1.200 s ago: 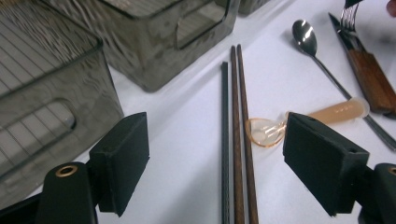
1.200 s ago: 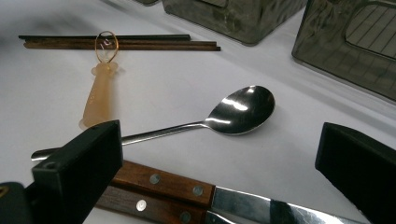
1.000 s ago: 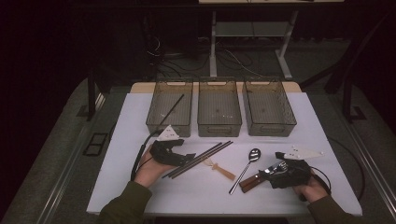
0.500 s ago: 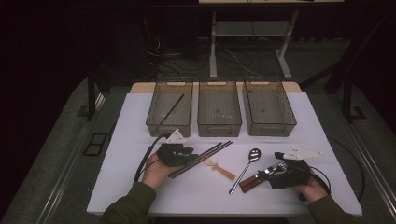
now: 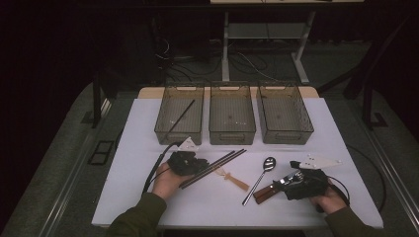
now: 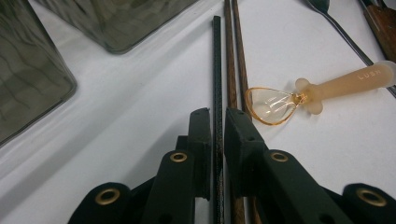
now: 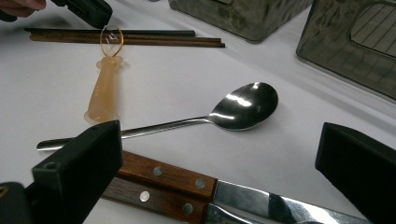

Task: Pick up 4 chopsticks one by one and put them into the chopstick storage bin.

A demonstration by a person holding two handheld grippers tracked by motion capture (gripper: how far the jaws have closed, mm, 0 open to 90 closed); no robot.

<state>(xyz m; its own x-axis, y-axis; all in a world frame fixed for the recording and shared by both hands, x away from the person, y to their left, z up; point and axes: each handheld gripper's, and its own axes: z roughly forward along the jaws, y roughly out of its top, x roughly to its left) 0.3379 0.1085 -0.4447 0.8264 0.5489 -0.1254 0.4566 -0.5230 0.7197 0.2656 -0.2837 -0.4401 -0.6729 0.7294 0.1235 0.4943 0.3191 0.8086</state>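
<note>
Left gripper view: left hand-held gripper (image 6: 218, 128), jaws just closing, pinches the black chopstick (image 6: 217, 70) beside brown chopsticks (image 6: 235, 56); bare desk (image 6: 140, 93) leftward.

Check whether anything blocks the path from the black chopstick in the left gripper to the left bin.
Nothing visible does. The left gripper, jaws just closing, clamps the black chopstick; bare table lies between it and the left bin.

- Three bins (image 5: 232, 118) stand behind the chopsticks (image 5: 217, 165).
- Right of those lie a small spoon (image 5: 236, 180), a metal spoon (image 5: 259, 177), then two knives (image 5: 269, 190) (side by side).
</note>
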